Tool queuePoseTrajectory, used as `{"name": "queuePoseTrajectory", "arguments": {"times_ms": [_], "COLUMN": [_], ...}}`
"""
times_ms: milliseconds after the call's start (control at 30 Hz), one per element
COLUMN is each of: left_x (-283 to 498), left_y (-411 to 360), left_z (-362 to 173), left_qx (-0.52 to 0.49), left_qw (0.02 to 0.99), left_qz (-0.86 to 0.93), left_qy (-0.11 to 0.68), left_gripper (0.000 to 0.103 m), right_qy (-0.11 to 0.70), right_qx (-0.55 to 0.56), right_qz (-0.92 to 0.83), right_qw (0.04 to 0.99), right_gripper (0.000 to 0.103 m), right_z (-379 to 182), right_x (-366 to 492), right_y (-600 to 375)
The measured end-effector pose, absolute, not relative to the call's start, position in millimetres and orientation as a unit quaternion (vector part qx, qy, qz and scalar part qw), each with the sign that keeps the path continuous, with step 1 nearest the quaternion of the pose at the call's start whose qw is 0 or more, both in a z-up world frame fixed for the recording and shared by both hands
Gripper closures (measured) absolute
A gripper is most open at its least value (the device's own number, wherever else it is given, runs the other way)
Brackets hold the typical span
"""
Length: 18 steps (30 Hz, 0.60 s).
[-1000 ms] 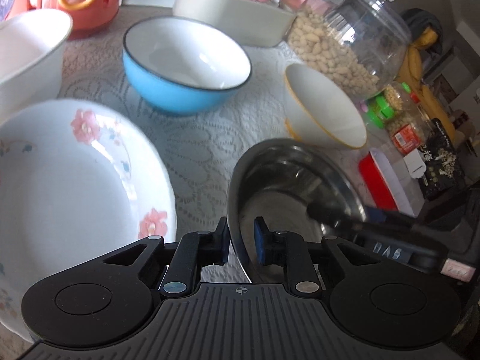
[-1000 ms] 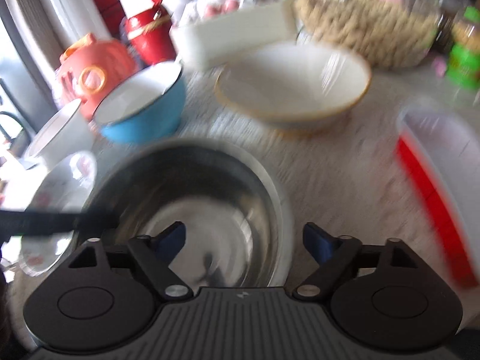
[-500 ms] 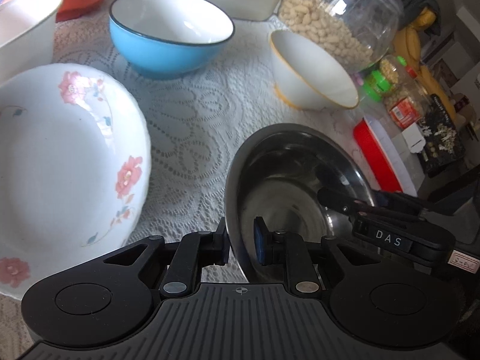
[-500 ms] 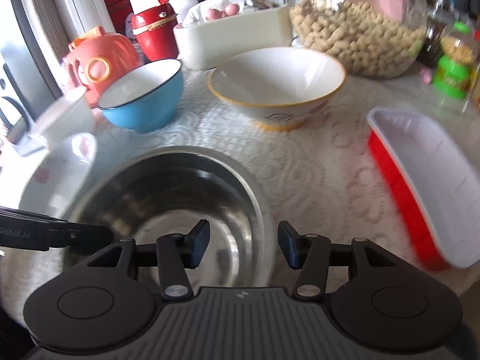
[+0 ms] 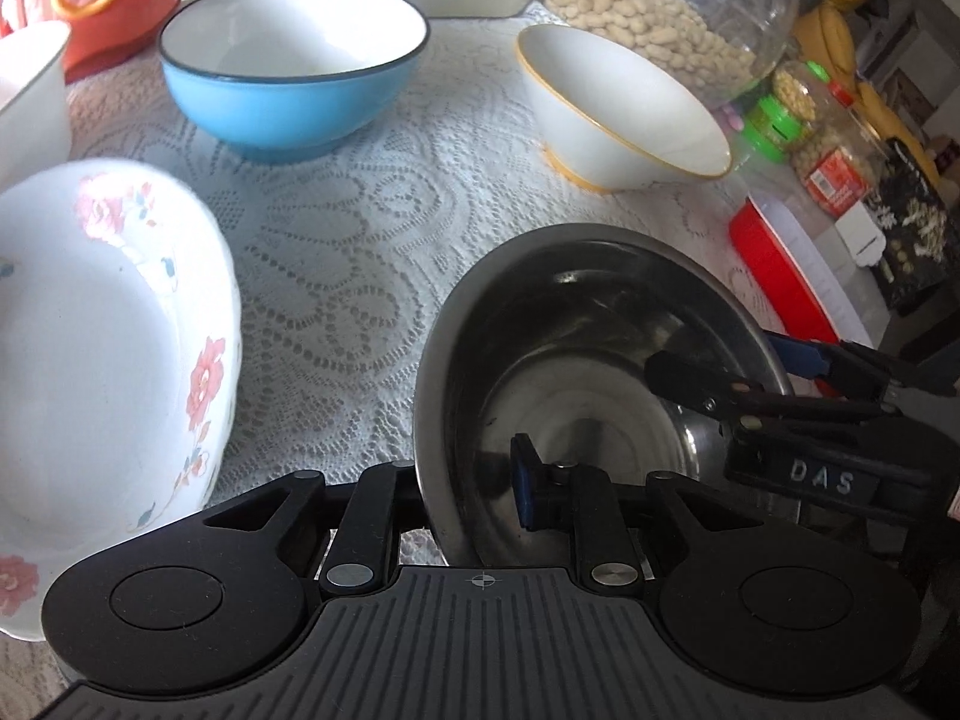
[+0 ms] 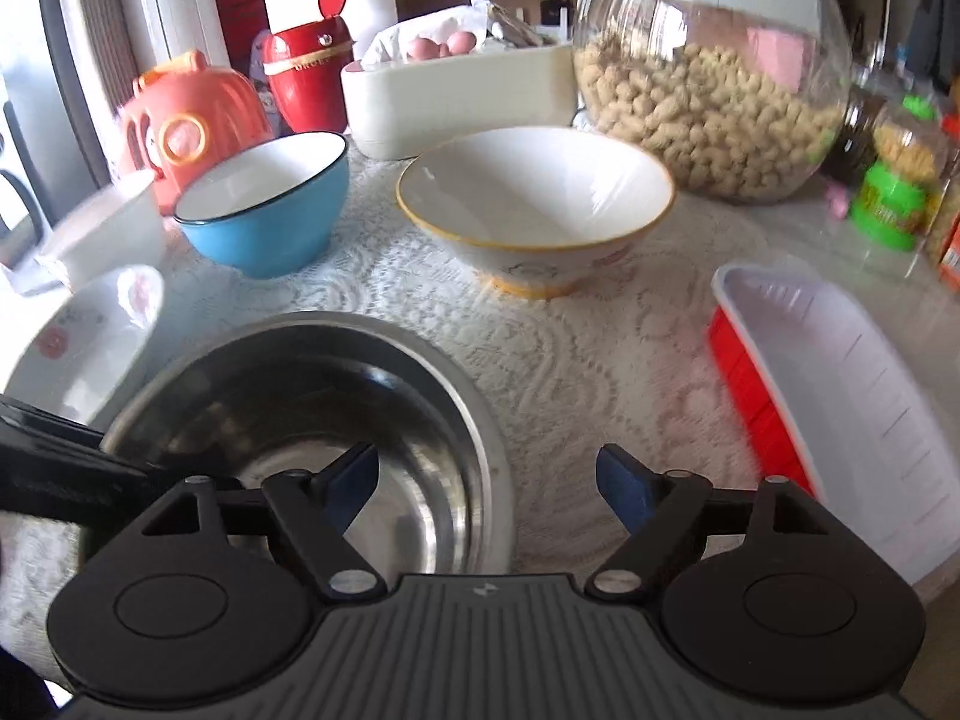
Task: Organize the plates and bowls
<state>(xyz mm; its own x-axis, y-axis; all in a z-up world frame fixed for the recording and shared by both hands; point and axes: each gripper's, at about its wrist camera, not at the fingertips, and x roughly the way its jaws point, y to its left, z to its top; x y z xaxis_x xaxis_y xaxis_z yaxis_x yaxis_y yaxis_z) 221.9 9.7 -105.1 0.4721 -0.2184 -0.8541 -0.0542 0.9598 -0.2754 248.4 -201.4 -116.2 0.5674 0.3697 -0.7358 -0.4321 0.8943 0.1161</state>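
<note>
Left gripper [image 5: 474, 489] jaws opening: gap wider than half second ago, inner pad now off steel bowl [image 5: 600, 360] rim. Right gripper [image 6: 486, 480] jaws opening again after closing in half second ago; bowl's right rim between them, pads clear. Right-view blur gone. Flowered plate [image 5: 108, 360] slid left in left view.

Left gripper's [image 5: 474, 495] outer finger hidden behind the steel bowl's [image 5: 600, 324] wall, floral plate [image 5: 90, 348] cut off at the left edge, red tray [image 6: 840, 420] blurred and cropped right, small jar [image 5: 834, 138] labels unreadable
</note>
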Motion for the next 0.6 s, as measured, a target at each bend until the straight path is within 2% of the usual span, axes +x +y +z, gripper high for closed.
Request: {"name": "queuePoseTrajectory", "arguments": {"times_ms": [33,67,100,200,267,433,567,600], "left_x": [220.9,219.8,219.3,218.8,216.0,196.6,171.3,164.5], "left_y": [7.0,5.5,3.8,3.4,14.4,44.6,87.8,100.9], "left_z": [-105.1,-105.2,-105.0,-104.7,-106.1,-88.3,-46.4,-38.4], "left_qx": [-0.127,-0.125,-0.121,-0.119,-0.161,-0.212,-0.231,-0.235], "left_qw": [0.851,0.853,0.855,0.855,0.847,0.854,0.887,0.892], "left_qz": [-0.045,-0.042,-0.039,-0.043,-0.059,-0.059,-0.011,0.009], "left_qy": [0.508,0.505,0.503,0.503,0.504,0.471,0.400,0.386], "left_gripper": [0.081,0.081,0.080,0.080,0.080,0.078,0.076,0.073], "right_qy": [0.413,0.418,0.424,0.440,0.445,0.437,0.378,0.366], "right_qx": [-0.029,-0.023,-0.017,-0.009,-0.012,-0.016,-0.026,-0.027], "right_qz": [0.226,0.222,0.219,0.214,0.222,0.243,0.291,0.309], "right_qw": [0.882,0.881,0.879,0.872,0.868,0.866,0.878,0.877], "right_gripper": [0.024,0.031,0.042,0.054,0.062,0.064,0.064,0.064], "right_z": [-118.0,-119.7,-121.4,-124.0,-121.6,-102.6,-60.0,-50.0], "right_x": [250.2,251.7,253.2,253.0,247.6,231.4,225.8,226.4], "right_y": [-202.9,-203.6,-204.4,-204.3,-201.8,-187.5,-152.9,-140.0]}}
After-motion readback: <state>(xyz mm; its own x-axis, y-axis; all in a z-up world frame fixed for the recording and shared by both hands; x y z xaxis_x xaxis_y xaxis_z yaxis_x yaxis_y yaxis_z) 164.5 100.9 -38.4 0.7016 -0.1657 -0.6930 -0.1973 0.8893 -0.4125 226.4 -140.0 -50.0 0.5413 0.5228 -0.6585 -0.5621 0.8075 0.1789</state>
